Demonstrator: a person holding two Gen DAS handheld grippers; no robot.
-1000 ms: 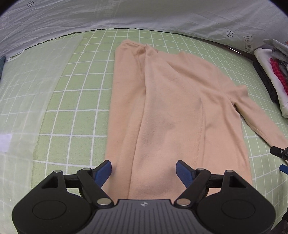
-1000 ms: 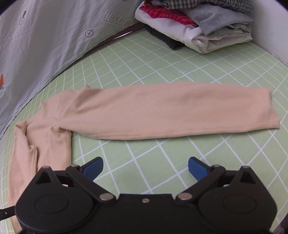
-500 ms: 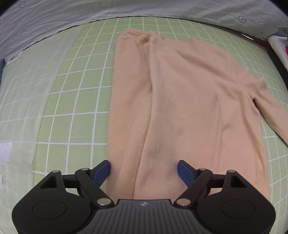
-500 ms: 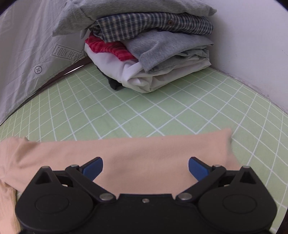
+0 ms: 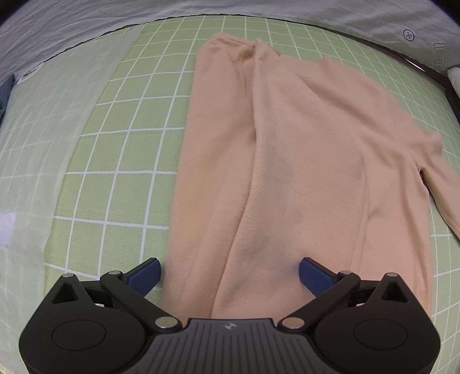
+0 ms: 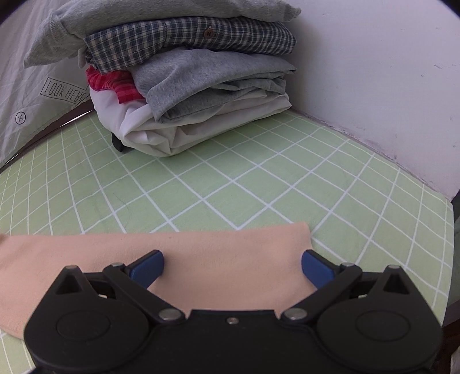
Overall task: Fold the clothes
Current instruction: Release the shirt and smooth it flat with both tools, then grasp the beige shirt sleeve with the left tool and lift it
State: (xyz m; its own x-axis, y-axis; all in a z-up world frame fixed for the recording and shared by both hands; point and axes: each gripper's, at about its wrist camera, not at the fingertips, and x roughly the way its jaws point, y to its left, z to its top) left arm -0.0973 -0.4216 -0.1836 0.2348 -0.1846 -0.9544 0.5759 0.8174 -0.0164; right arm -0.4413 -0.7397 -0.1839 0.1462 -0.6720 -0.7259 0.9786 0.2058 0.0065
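A peach long-sleeved top (image 5: 302, 161) lay flat on the green grid-patterned mat (image 5: 129, 138) that covered the desk, its body running lengthwise away from the left wrist camera, with one side folded in over the middle along a long crease. One sleeve (image 5: 442, 195) stretched off from the top's right side toward the edge of that view.

The left tool (image 5: 228, 272) sat low over the near end of the top with its blue fingers (image 5: 143, 273) spread wide apart and nothing pinched between them; one fingertip lay just off the top's left edge, the other over the fabric.

In the right wrist view, the right tool (image 6: 232, 266) was likewise spread open, poised at the cuff end of the sleeve (image 6: 201, 253), which lay flat on the mat (image 6: 258, 187) and passed between its fingers. Whether the fingertips touched the cloth could not be told.

Beyond the sleeve, well apart from it, a stack of folded clothes (image 6: 187, 83) rested on the mat's far side, close to a white wall (image 6: 373, 72). A wrinkled grey sheet (image 5: 86, 20) hung behind the top's far end.
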